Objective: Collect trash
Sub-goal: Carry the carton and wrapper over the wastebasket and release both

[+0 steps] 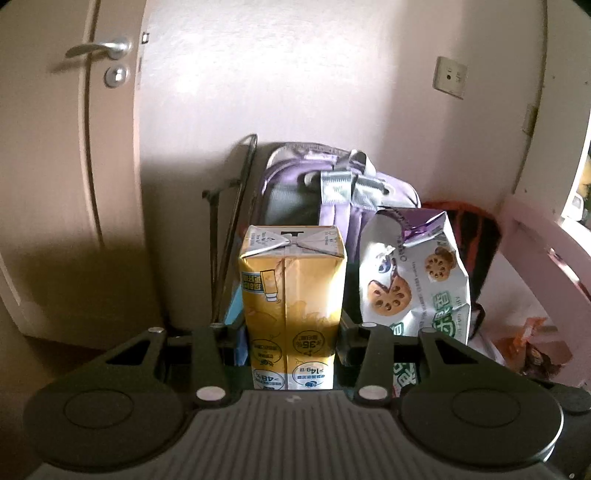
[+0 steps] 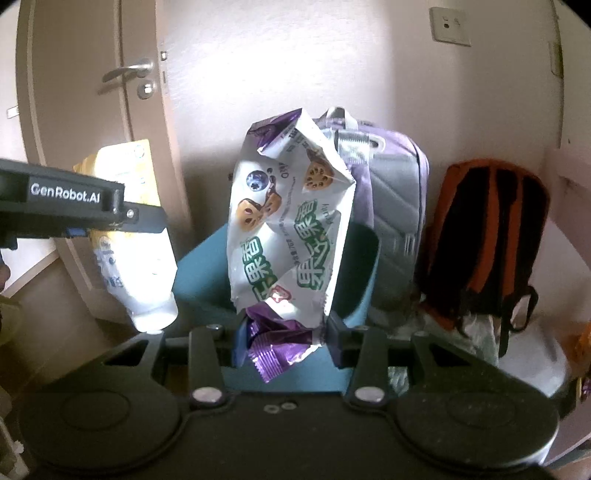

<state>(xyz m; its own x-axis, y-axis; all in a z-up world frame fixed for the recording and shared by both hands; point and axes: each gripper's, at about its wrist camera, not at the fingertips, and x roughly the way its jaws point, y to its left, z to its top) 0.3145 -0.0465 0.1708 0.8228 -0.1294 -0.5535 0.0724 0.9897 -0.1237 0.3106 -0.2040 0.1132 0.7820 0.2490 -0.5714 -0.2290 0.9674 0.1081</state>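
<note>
1. Nearest to the left wrist camera, the left gripper (image 1: 291, 334) is clenched on a tall yellow and white paper drink carton (image 1: 293, 295), and the carton stands upside down between the jaws, its print reversed.
2. Close before the right wrist camera, the right gripper (image 2: 282, 334) is grasping a crumpled white and purple snack bag (image 2: 288, 229) with pictures of biscuits and green letters; the pads press on its lower, purple foil end, and the bag rises upright above them.
3. In the right view, the left gripper with the yellow carton (image 2: 122, 206) is at the left side, and both pieces of trash are held up in the air, side by side.
4. Behind the snack bag there is a blue-green plastic bin (image 2: 360, 258), open at the top.
5. A purple and grey backpack (image 2: 395, 192) leans on the pale wall (image 2: 295, 55) behind the bin, and a black and orange backpack (image 2: 487, 229) stands just beside it at the right.
6. A beige door with a silver lever handle (image 2: 127, 72) is at the left, and a white wall socket (image 2: 448, 26) is high at the right.
</note>
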